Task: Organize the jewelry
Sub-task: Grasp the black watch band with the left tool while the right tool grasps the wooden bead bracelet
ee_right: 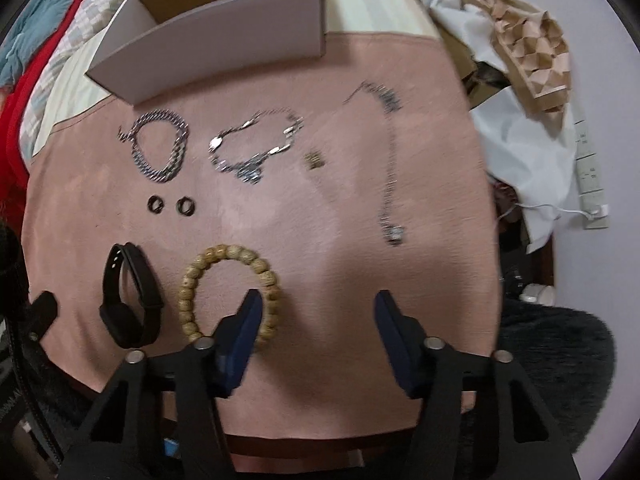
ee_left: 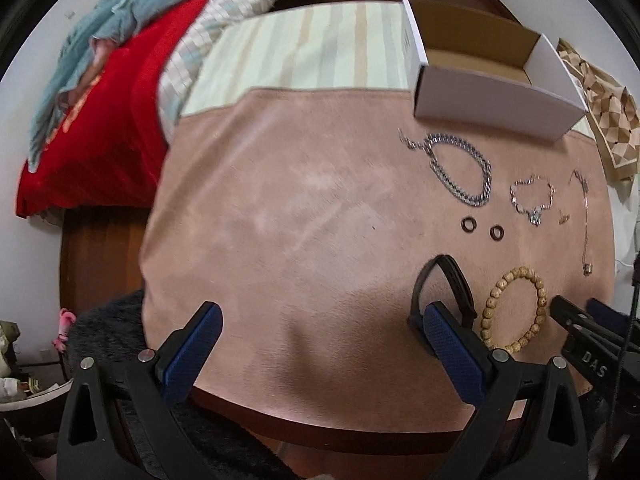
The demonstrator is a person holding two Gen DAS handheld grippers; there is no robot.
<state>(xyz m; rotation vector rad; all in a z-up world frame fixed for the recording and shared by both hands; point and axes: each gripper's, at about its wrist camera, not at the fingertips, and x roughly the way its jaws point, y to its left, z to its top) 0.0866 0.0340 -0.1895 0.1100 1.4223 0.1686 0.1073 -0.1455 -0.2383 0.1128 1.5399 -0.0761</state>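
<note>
Jewelry lies on a pink mat (ee_left: pixel 280 208) (ee_right: pixel 340 280). There is a thick silver chain bracelet (ee_left: pixel 460 168) (ee_right: pixel 160 148), a thin silver bracelet (ee_left: pixel 534 198) (ee_right: pixel 256 148), two dark rings (ee_left: pixel 468 225) (ee_right: pixel 156 204), a small gold piece (ee_right: pixel 314 159), a thin necklace (ee_left: pixel 585 216) (ee_right: pixel 390 160), a wooden bead bracelet (ee_left: pixel 514 312) (ee_right: pixel 228 288) and a black wristband (ee_left: pixel 452 284) (ee_right: pixel 128 300). A white open box (ee_left: pixel 492 80) (ee_right: pixel 212 44) stands at the mat's far edge. My left gripper (ee_left: pixel 320 316) is open and empty above the mat. My right gripper (ee_right: pixel 318 300) is open and empty, its left finger over the bead bracelet.
A striped cloth (ee_left: pixel 312 48) lies under the box. Red and teal fabric (ee_left: pixel 104 112) is heaped to the left. A wooden patterned item (ee_right: pixel 528 40) and white cloth (ee_right: pixel 520 132) lie to the right. A dark furry rug (ee_right: pixel 560 360) is below the table edge.
</note>
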